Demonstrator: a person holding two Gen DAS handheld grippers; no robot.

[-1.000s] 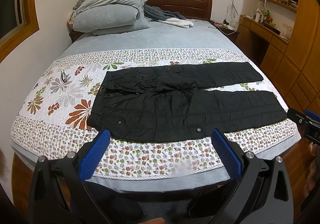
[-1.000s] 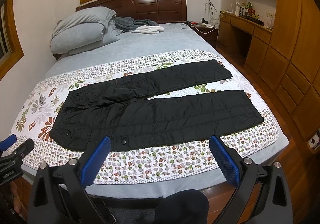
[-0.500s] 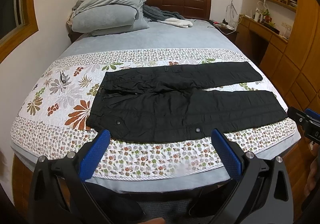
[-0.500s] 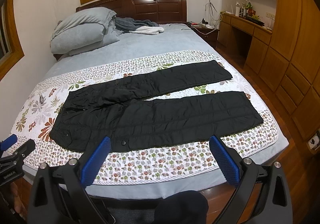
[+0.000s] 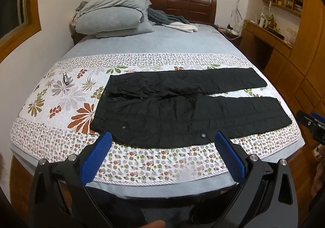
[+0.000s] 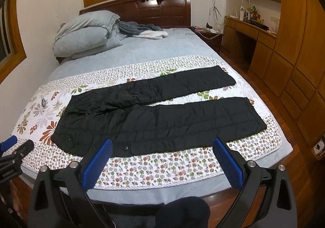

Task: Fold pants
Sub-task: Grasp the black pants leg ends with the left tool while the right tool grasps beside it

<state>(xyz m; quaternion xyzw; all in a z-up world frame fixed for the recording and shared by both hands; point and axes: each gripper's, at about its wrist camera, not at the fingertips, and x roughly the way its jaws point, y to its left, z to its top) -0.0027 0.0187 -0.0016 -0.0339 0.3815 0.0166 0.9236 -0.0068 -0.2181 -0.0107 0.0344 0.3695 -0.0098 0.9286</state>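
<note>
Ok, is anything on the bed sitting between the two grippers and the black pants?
Nothing visible. The left gripper and right gripper are both open, facing the black pants across bare floral quilt. The glasses lie off beyond the waistband.

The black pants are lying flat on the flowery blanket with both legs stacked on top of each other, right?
Not quite. The black pants do lie flat on the flowery blanket, but the legs are spread apart, with a strip of blanket showing between them. The right wrist view shows that gap clearly.
</note>
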